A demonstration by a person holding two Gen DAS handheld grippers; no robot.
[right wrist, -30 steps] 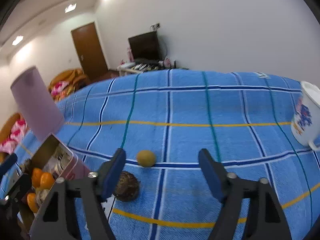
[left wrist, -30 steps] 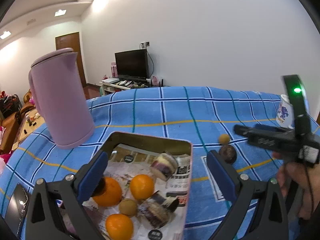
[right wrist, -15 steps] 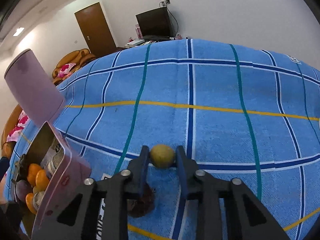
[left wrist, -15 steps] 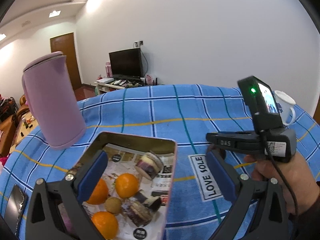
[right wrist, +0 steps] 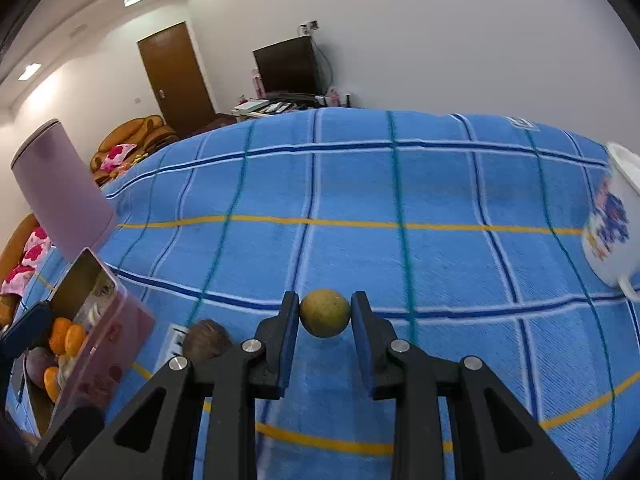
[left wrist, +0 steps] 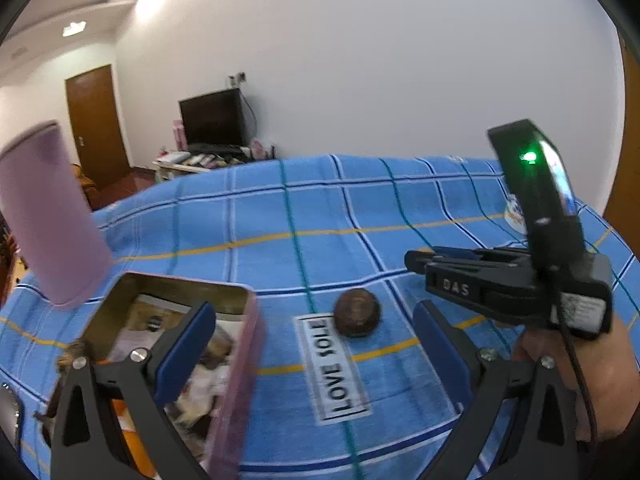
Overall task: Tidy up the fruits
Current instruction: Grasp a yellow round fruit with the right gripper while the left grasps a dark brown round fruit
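Right claw: the right claw [right wrist: 325, 322] is clenched on a small yellow-green fruit [right wrist: 325, 318], both blue pads pressed against its sides; a faint shadow lies on the cloth under the fruit
Left claw: the left claw [left wrist: 316, 346] stands released, its blue fingers [left wrist: 184, 354] spread wide with nothing between the pads
Brown fruit: a dark brown fruit [left wrist: 357, 312] rests on the cloth between the left claw's fingers and a little beyond them, touching the far end of a white label reading LOVE SOLE [left wrist: 336, 368]; in the right wrist view it [right wrist: 206, 344] lies just left of the right claw, partly hidden by its frame
Tin: a pink-walled tin [right wrist: 105, 350] lined with printed paper sits to the left; it holds oranges [right wrist: 66, 338], one dark purple fruit and some wrapped things that are too blurred to name
Surface: a counter under a blue checked cloth [right wrist: 360, 184] with white, navy, teal and yellow lines
Room: white walls, ceiling lights, a brown door [right wrist: 176, 76], a dark television [right wrist: 288, 66] on a low stand, an orange sofa with floral cushions
Around: a tall pink jug [right wrist: 60, 188] beyond the tin; a white mug with a blue pattern [right wrist: 610, 224] at the right edge
In the way: the left claw's left finger covers part of the tin; a person's hand [left wrist: 576, 364] grips the right claw's handle at the right of the left wrist view
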